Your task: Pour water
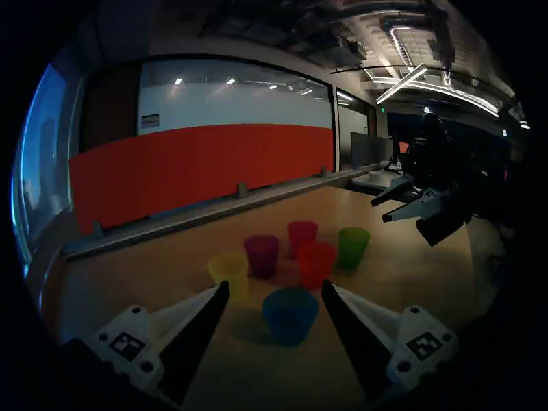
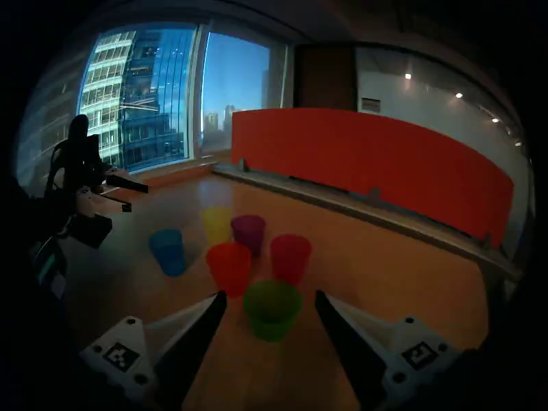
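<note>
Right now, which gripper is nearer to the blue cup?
Left. The left gripper faces the blue cup, open, with the cup just ahead between its fingers. The right gripper is across the cluster, open in front of the green cup.

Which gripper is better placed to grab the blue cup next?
Left, likely. The blue cup sits just ahead of the open left gripper, centred between its fingers. The right gripper faces the green cup, blue farther off.
</note>
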